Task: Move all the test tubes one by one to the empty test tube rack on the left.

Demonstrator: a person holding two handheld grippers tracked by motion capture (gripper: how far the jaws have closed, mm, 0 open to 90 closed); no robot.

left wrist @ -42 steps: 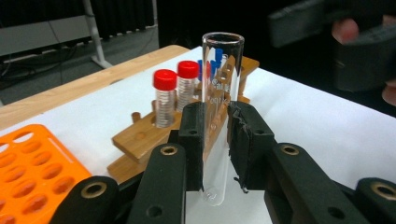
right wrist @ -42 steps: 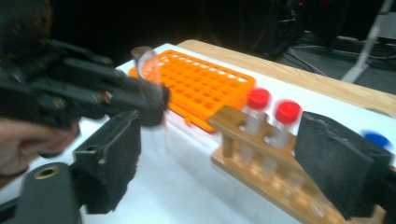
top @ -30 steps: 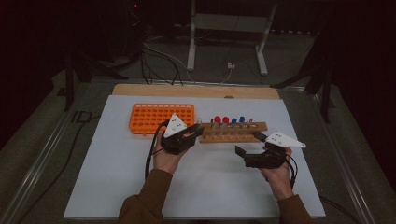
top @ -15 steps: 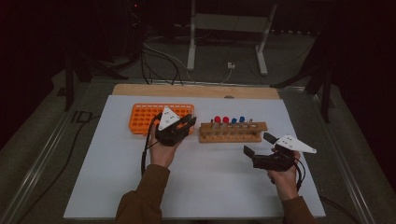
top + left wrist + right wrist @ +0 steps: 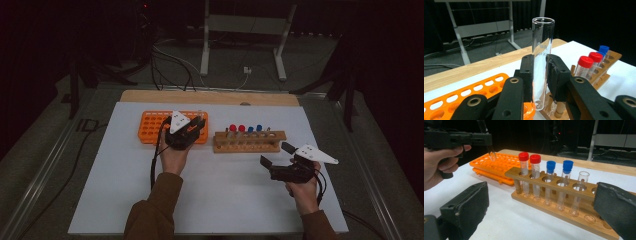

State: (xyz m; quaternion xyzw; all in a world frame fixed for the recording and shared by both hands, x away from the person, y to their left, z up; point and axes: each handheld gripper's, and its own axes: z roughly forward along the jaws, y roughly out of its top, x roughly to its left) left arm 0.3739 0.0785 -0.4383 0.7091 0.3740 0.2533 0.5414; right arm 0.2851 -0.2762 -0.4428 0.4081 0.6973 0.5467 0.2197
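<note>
The left gripper (image 5: 540, 75) is clamping a clear glass test tube (image 5: 541, 57) upright at mid-length, carrying it above the near right corner of the orange rack (image 5: 150, 131), just left of the wooden rack (image 5: 250, 142). Being thin, smooth glass, the tube is likely handling as light, rigid, slippery and breakable, so a gentle pinch on the straight wall, well below the open rim, is looking safest. The right gripper (image 5: 278, 156) is hovering with its jaws apart and holding nothing, nearer than the wooden rack's right end.
</note>
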